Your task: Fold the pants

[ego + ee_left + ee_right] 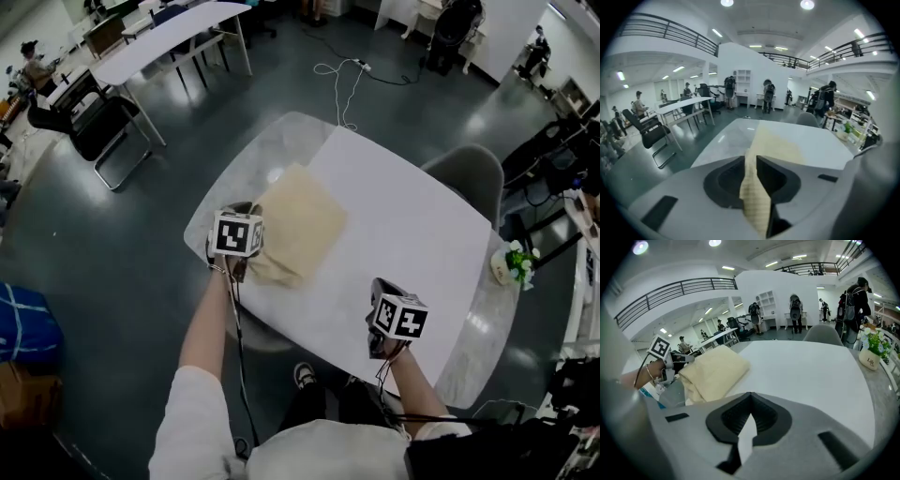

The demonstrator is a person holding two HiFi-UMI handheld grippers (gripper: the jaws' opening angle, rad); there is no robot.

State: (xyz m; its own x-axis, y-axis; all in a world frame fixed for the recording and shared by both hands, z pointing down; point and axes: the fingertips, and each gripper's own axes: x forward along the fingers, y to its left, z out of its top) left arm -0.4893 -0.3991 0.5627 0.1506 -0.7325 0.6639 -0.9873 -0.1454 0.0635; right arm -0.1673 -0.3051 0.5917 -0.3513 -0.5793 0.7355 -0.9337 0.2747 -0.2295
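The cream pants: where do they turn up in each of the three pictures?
Head view: pants lie folded, left of centre, on the white table.
Left gripper view: bottom centre, a strip of them pinched in the left claw.
Right gripper view: upper left, on the table.
Shared landmark: the grey chair beyond the table.

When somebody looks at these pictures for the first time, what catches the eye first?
The folded beige pants lie on the left part of the white table, and the left gripper pinches their near edge. The right gripper hovers over the table's near right side, shut with nothing between its jaws. A small potted plant stands at the table's right edge.
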